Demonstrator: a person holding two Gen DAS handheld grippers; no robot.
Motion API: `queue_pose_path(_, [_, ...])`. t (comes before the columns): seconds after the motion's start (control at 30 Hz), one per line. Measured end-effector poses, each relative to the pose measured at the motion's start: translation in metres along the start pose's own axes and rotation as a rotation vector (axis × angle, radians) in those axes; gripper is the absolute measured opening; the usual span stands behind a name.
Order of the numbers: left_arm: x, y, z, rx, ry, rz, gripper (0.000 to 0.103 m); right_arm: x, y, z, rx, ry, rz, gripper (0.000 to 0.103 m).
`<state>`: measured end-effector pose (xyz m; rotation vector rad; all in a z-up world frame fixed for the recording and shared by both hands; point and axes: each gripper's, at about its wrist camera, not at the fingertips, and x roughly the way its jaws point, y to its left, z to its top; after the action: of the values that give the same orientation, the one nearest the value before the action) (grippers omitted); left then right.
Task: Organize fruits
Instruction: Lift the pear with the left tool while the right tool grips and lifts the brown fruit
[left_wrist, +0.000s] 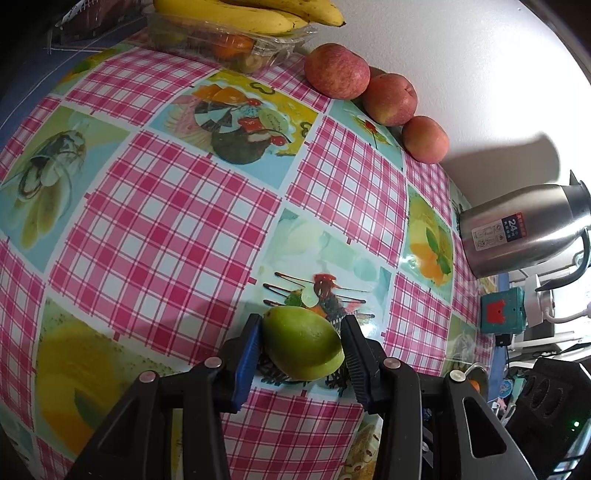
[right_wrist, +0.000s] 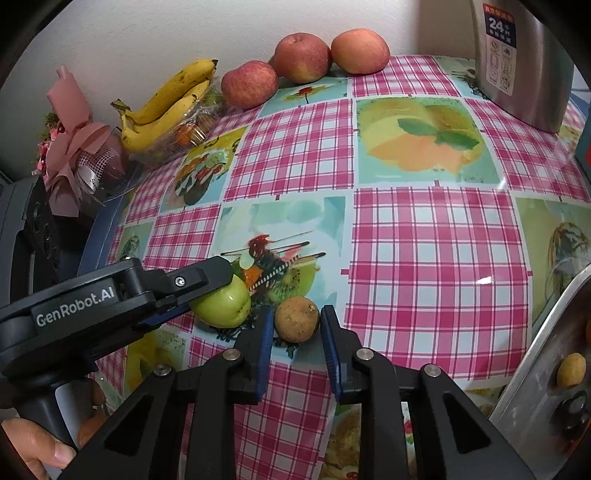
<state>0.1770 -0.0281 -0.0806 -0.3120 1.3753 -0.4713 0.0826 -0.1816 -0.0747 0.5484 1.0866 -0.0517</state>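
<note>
My left gripper (left_wrist: 301, 334) is shut on a green round fruit (left_wrist: 301, 345), which sits low over the checked tablecloth (left_wrist: 166, 221). In the right wrist view the same green fruit (right_wrist: 225, 306) shows in the left gripper's fingers, right beside a small brown round fruit (right_wrist: 296, 319). My right gripper (right_wrist: 296, 325) is shut on that brown fruit, with a blue pad against each side. Three red apples (right_wrist: 303, 57) line the wall at the back, also seen as red apples (left_wrist: 338, 70) in the left wrist view.
Bananas (right_wrist: 166, 103) lie on a clear plastic box of fruit (left_wrist: 229, 44) at the back. A steel kettle (left_wrist: 524, 229) stands by the wall. A metal tray (right_wrist: 546, 354) holding a small yellow fruit (right_wrist: 570, 369) is at the right. A pink wrapped bouquet (right_wrist: 74, 140) sits far left.
</note>
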Motion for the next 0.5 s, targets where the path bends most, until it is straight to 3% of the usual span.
queue_pose_path(0.5, [-0.021,-0.018,-0.008,0.012,-0.033,-0.033,0.046,-0.018,0.005,0.003,0.000,-0.022,0.014,0.027])
